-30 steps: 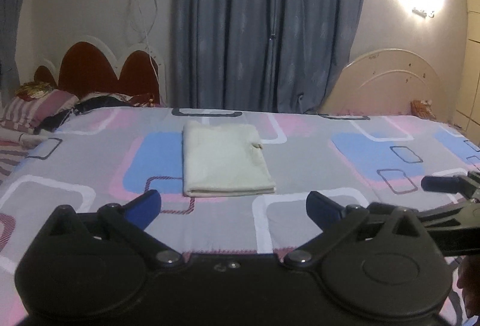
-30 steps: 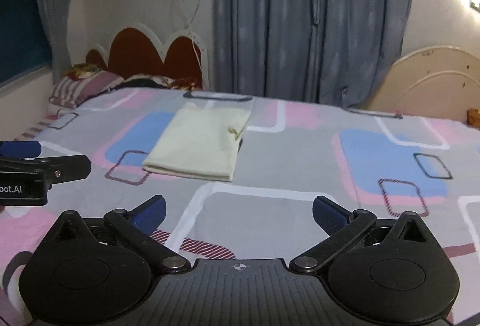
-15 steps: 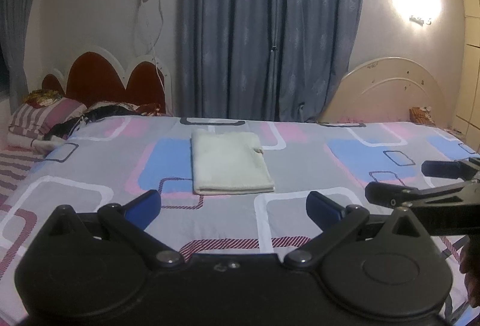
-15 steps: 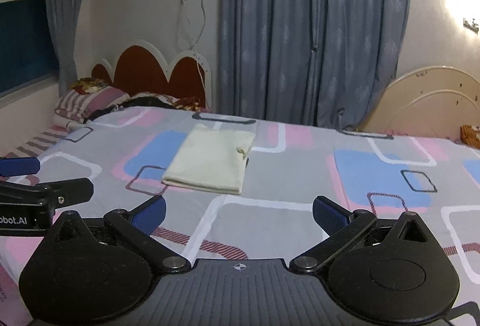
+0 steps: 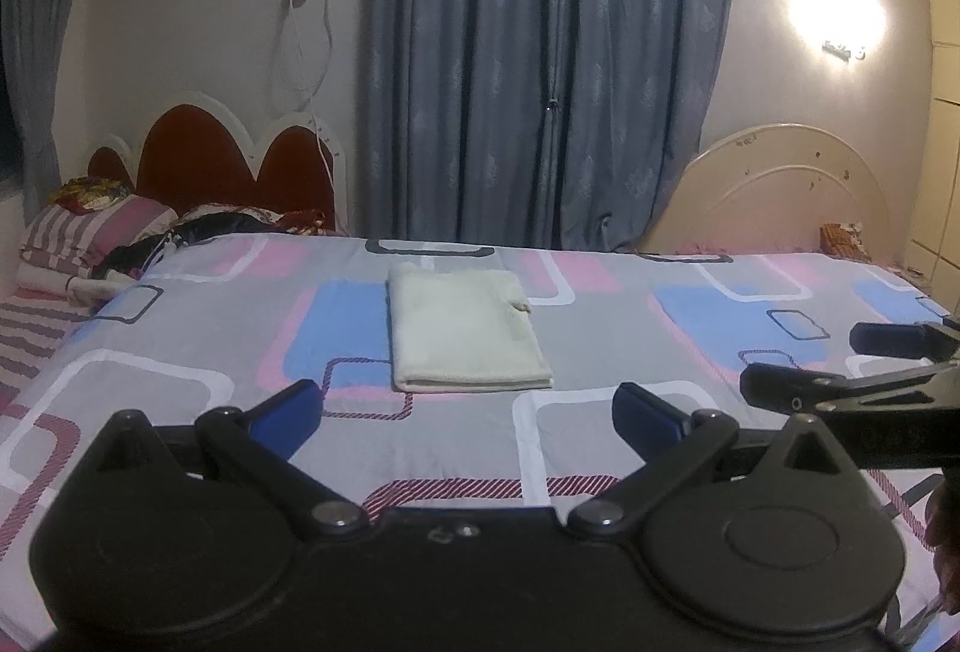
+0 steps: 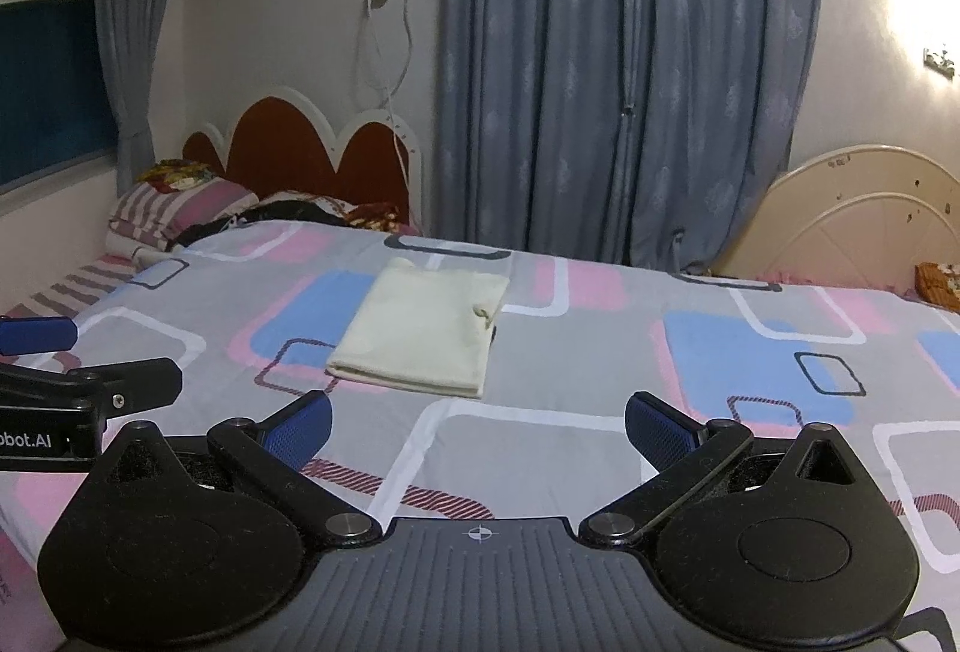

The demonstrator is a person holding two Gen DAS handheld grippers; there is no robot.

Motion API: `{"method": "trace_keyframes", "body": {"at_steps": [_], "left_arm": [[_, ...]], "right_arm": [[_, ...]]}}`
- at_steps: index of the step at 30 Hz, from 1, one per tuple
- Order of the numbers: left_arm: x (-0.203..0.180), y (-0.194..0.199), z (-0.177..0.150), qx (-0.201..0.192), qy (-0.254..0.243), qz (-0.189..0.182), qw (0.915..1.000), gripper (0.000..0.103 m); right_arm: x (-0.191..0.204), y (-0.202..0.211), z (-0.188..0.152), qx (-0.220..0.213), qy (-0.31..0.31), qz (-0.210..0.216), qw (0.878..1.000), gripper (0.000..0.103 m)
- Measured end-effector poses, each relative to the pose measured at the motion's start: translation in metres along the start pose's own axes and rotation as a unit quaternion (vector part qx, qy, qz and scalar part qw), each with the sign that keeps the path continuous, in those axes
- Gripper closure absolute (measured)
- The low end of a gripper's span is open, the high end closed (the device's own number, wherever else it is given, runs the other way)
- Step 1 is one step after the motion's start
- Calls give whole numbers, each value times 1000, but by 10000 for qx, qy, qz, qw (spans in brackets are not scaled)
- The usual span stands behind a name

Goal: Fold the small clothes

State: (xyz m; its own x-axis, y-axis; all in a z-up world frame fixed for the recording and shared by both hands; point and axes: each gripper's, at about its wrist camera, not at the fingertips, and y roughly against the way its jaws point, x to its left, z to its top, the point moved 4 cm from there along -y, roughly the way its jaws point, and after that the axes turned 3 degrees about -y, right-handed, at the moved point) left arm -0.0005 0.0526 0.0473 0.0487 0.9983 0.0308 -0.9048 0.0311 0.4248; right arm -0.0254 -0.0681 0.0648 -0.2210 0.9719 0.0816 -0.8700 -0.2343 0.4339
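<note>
Your folded cream cloth (image 5: 465, 331) lies flat on the patterned bedspread (image 5: 600, 340), near the middle of the bed and toward its far edge, below the blue curtains (image 5: 552, 52). It is a neat rectangle, and its long axis runs away from you, from the near folded edge toward the curtains. In the left wrist view it sits almost square to the camera. In the right wrist view (image 6: 423, 334) the same axis leans up and to the right. A small tab or cuff sticks out on its right side, near the far corner. The cloth's left part overlaps a blue patch of the print.

Your left gripper (image 5: 467, 406) has its blue-padded fingers (image 5: 288, 406) spread wide, with nothing between them. It is held above the bed, on the near side of the cloth and clear of it. Your right gripper (image 6: 477, 421) is likewise spread apart and empty, with the cloth ahead and a little to the left of its midline. Each gripper shows at the edge of the other's view: the right one (image 5: 852, 370) at the right edge, the left one (image 6: 78, 364) at the left edge.

Striped pillows (image 5: 90, 232) lie against the red scalloped headboard (image 5: 222, 166) at the far left. A cream headboard (image 5: 774, 190) stands at the far right, under a lit wall lamp (image 5: 837, 4).
</note>
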Motion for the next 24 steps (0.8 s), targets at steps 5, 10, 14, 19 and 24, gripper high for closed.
{"method": "trace_keyframes", "body": {"at_steps": [5, 10, 14, 19, 24], "left_arm": [[-1, 2, 1, -36, -27, -3, 10000, 0], [-2, 2, 2, -55, -45, 1, 10000, 0], [-2, 3, 2, -69, -68, 5, 10000, 0], [-1, 3, 2, -66, -74, 4, 10000, 0], [-1, 3, 2, -70, -72, 3, 9999, 0]], "right_arm": [[-1, 1, 1, -51, -4, 18, 10000, 0], [0, 1, 2, -51, 26, 41, 10000, 0], [0, 1, 2, -55, 19, 41, 10000, 0], [-2, 2, 2, -77, 8, 45, 10000, 0], [-1, 3, 1, -96, -3, 44, 9999, 0]]}}
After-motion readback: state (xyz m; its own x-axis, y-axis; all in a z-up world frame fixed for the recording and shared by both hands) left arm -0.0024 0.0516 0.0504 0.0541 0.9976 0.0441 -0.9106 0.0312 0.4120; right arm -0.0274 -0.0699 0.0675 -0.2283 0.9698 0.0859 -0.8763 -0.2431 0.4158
